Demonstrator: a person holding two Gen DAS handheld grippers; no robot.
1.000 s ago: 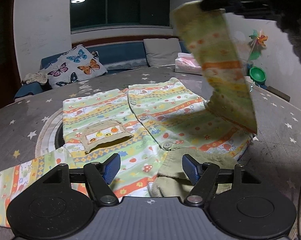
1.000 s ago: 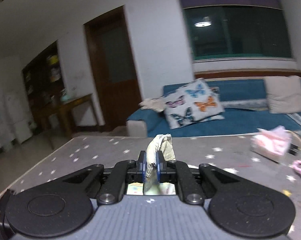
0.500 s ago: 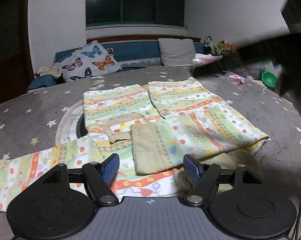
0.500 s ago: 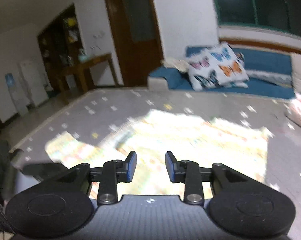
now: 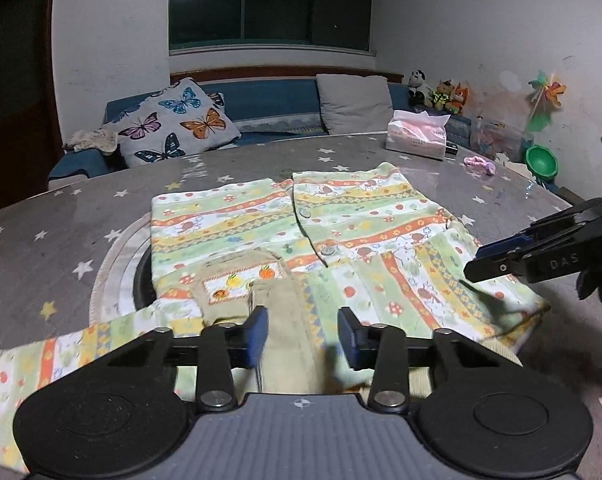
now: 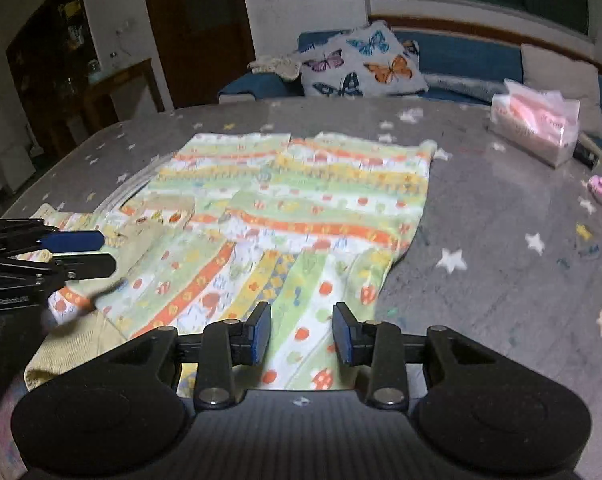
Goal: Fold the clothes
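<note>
My left gripper (image 5: 301, 338) has just been closing, its jaws astride the folded sleeve's tan cuff (image 5: 285, 320), not yet pinching; my right gripper (image 6: 301, 334) hovers part-open, empty; the garment (image 6: 301, 208) lies on the table (image 6: 501, 240); I'd smooth before the next fold.

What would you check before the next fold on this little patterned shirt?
1. Folded sleeve lies flat across the shirt: ok.
2. Right gripper has let go, nothing pinched: ok.
3. Left gripper, which has just been closing, has the beige cuff between its fingers: ok; firmly pinched: cannot tell.
4. Other sleeve spread out, not yet folded: not ok.
5. Tissue pack clear of the shirt: ok.
</note>
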